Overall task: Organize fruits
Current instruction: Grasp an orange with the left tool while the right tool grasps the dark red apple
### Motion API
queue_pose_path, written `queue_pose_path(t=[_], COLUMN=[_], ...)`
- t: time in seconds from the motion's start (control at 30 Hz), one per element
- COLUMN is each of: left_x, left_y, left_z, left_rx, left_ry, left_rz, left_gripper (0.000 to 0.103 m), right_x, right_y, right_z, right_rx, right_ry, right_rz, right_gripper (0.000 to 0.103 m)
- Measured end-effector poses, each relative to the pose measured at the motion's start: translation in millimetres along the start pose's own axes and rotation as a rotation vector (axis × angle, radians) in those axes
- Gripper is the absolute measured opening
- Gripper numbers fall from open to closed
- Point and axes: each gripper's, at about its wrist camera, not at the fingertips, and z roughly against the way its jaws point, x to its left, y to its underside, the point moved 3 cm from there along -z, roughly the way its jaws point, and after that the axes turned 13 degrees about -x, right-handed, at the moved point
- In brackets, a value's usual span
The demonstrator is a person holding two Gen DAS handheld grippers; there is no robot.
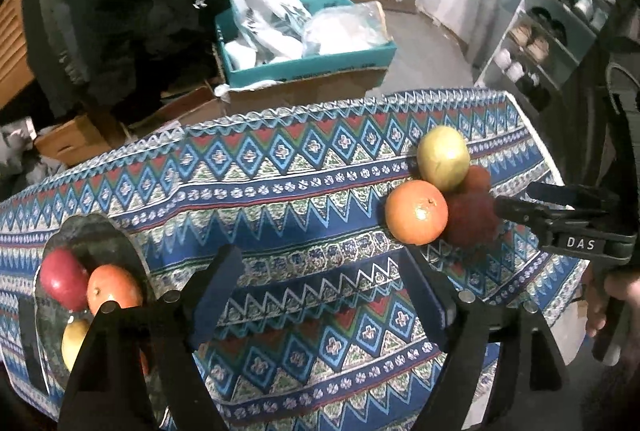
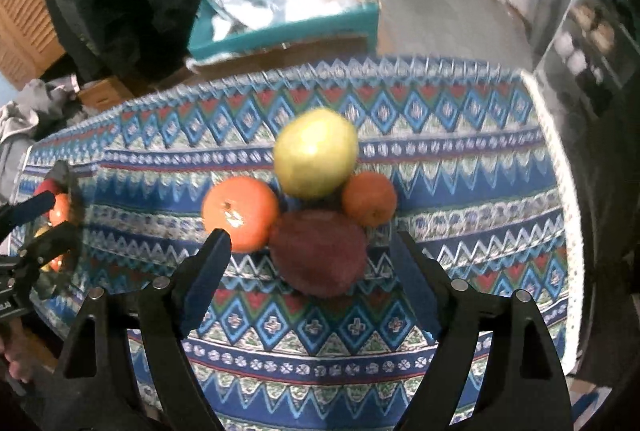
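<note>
A cluster of fruit lies on the patterned tablecloth (image 2: 460, 191): a yellow-green apple (image 2: 316, 153), a large orange (image 2: 240, 213), a small orange (image 2: 370, 203) and a dark red fruit (image 2: 318, 253). My right gripper (image 2: 310, 255) is open, its fingers on either side of the dark red fruit, just short of it. In the left wrist view the same cluster sits at the right: apple (image 1: 443, 157), orange (image 1: 416, 217), dark red fruit (image 1: 472, 219). My left gripper (image 1: 320, 271) is open and empty over the cloth. A glass plate (image 1: 100, 231) at the left holds a red apple (image 1: 63, 277), an orange (image 1: 114, 289) and a yellow fruit (image 1: 74, 343).
Beyond the table's far edge stands a teal box (image 1: 308, 59) with white bags on cardboard boxes. A shelf rack (image 1: 548, 43) stands at the right. The right gripper's body (image 1: 568, 223) reaches in from the right.
</note>
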Motion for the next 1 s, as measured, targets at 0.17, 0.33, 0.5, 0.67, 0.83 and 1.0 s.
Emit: queue_pose_path(t=[0.17,0.33,0.5,0.67,0.83,1.0], left_x=[-8.3,-12.7,-15.7,-24.3,-38.5,-60.3], left_y=[3.9,4.8,2.9,-2.7,-6.5,-6.0], left_z=[-24.1,-41.7,-54.2,-62.2,-69.4,-81.3], left_rx=[0.044,0.077,0.099,0.103,0.095,0.11], left_ry=[0.007,0.017,0.031,0.059,0.104,0.157], left_rz=[-0.021,-0.021,0.002,0.012,0.013,-0.005], left_gripper=[0.082,0.082,0.082,0.082,0.083,0.088], right_x=[-5.4,-4.4,-0.3,1.2,-18.0,-44.0], right_y=[10.9,22.4,26.5,28.7,31.9,28.5], right_z=[-26.1,-45.3,-59.3,-57.7,-30.8,-0.9], right_rx=[0.046,0.08,0.086,0.067,0.026,-0.029], right_ry=[-0.01,-0.033,-0.044,-0.049,-0.036,-0.002], right_rz=[-0.001,0.007,0.028,0.027,-0.035,-0.093], right_gripper=[0.082,0.082,0.08,0.075,0.075,0.075])
